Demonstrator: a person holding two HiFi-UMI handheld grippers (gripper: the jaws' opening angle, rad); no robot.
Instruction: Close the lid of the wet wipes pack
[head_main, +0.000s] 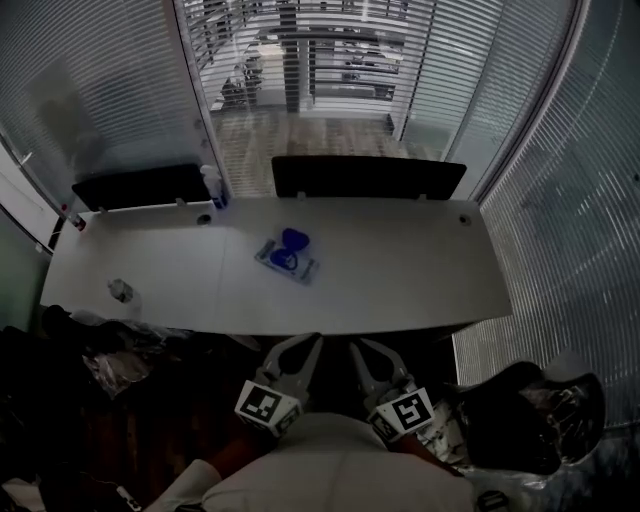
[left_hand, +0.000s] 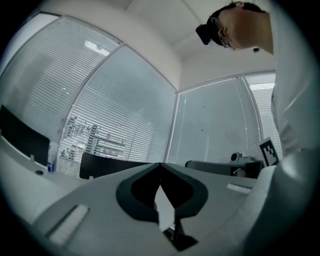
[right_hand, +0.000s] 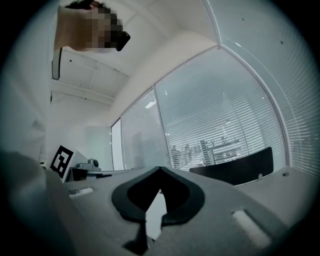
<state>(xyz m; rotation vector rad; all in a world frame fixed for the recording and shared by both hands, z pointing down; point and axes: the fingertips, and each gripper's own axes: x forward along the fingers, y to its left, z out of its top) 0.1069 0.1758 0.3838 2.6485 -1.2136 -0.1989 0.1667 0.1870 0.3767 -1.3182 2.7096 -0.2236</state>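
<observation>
Looking down in the head view: the wet wipes pack (head_main: 287, 258) lies flat near the middle of the white desk (head_main: 420, 275), a little left of centre and turned at an angle. Its blue lid (head_main: 294, 240) appears flipped open toward the far side. Only this view shows the pack. Both gripper views tilt upward across the desk toward glass walls with blinds.

The left hand-held gripper (head_main: 304, 345) and right hand-held gripper (head_main: 360, 350) sit side by side below the desk's near edge, close to the person's body and well apart from the pack. Left gripper view: jaw tips meet, nothing between them. Right gripper view: the same, tips together, holding nothing. Each gripper view also catches the other gripper's marker cube at its edge, and the person's head above.

Around:
- A bottle (head_main: 213, 187) stands at the far edge, left of the pack.
- A small crumpled clear item (head_main: 121, 291) lies near the desk's left end.
- Two dark panels (head_main: 368, 177) line the far side.
- A black bag (head_main: 520, 425) sits low at right.

The desk's near edge lies between the grippers and the pack.
</observation>
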